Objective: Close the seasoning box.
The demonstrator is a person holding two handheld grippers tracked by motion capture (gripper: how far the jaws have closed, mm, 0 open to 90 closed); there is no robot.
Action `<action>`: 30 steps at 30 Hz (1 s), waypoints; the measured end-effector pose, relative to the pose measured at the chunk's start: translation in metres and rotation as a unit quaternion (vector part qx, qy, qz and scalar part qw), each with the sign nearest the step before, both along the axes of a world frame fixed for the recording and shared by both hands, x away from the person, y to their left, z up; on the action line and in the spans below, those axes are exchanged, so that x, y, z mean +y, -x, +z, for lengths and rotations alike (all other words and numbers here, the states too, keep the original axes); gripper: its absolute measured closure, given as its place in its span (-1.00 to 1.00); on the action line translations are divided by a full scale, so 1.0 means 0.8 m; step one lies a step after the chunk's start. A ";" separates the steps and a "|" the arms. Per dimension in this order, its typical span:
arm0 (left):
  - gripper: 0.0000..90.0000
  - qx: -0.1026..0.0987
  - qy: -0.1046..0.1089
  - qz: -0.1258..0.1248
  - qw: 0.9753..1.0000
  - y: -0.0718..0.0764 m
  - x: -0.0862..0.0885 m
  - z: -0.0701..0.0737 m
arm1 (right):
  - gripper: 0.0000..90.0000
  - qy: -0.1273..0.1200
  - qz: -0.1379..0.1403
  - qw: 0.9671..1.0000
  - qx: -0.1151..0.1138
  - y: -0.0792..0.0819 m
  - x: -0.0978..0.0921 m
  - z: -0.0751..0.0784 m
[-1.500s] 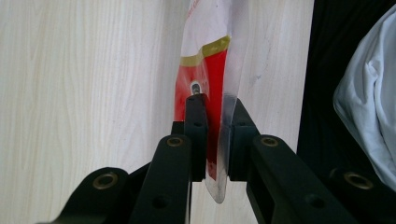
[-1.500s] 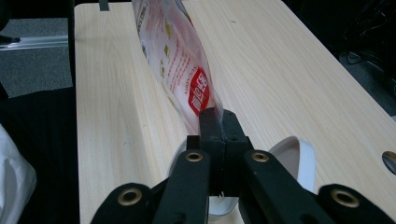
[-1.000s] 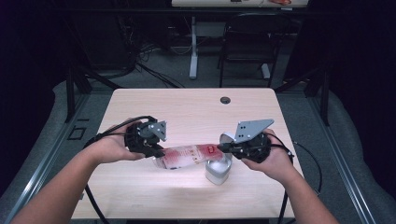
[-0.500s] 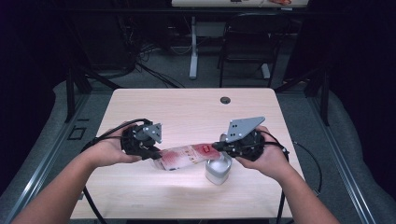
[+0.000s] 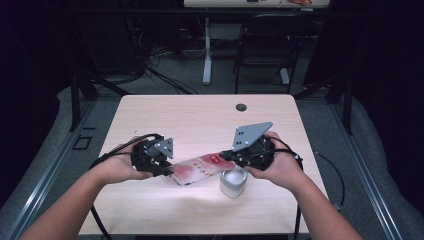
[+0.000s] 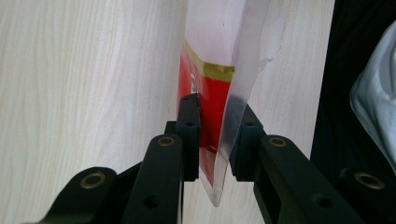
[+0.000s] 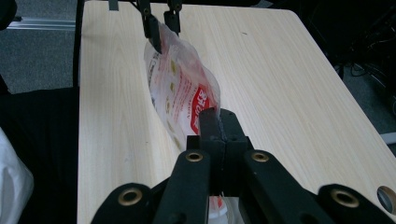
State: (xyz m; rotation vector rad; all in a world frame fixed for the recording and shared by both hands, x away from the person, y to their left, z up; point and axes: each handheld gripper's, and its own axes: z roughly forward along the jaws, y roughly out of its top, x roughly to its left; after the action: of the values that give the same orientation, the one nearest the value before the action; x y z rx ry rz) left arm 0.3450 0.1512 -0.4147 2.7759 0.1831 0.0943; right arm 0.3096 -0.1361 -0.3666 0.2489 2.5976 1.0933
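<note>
The left gripper (image 5: 159,159) has its jaws clamped on one end of a pouch (image 5: 196,170), clear plastic with red print and a gold band. The pouch hangs stretched just above the worktop (image 5: 200,115); its white lettering is too bent to read. The right gripper (image 5: 239,156) pinches the other end, jaws together, over a small white container (image 5: 233,183).

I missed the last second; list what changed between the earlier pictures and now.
Little moved. The right gripper shifted slightly toward the person, its grey plate tilting, and the red-and-clear pouch went with it. The left gripper held its place. Both stay clamped on the pouch ends; the white container stayed put.
</note>
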 end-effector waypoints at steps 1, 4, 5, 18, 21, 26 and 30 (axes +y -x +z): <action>0.70 -0.003 -0.002 -0.003 1.000 0.000 -0.001 -0.002 | 1.00 -0.001 -0.001 1.000 -0.002 0.000 0.001 0.000; 0.65 0.002 0.001 -0.003 1.000 0.000 -0.003 -0.008 | 1.00 0.003 0.001 1.000 0.000 0.000 0.002 0.000; 0.65 0.002 0.001 -0.003 1.000 0.001 -0.004 -0.009 | 1.00 0.003 -0.001 1.000 -0.001 -0.001 0.002 0.000; 0.65 0.011 0.022 0.006 1.000 0.000 -0.006 -0.027 | 1.00 -0.002 0.001 1.000 0.001 0.000 0.004 -0.003; 0.65 0.012 0.023 0.008 1.000 0.000 -0.004 -0.032 | 1.00 -0.001 0.004 1.000 0.000 0.000 0.007 -0.005; 0.63 0.011 0.026 0.011 1.000 0.000 -0.001 -0.036 | 1.00 0.002 0.008 1.000 0.000 0.000 0.013 -0.005; 0.58 0.010 0.029 0.015 0.999 0.001 0.003 -0.037 | 1.00 0.003 0.005 1.000 -0.003 -0.001 0.019 -0.004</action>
State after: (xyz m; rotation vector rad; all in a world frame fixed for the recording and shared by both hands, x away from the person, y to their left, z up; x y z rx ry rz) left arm 0.3441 0.1539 -0.4444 2.7177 0.2301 0.0683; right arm 0.3103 -0.1212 -0.3698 0.2301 2.5986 1.0892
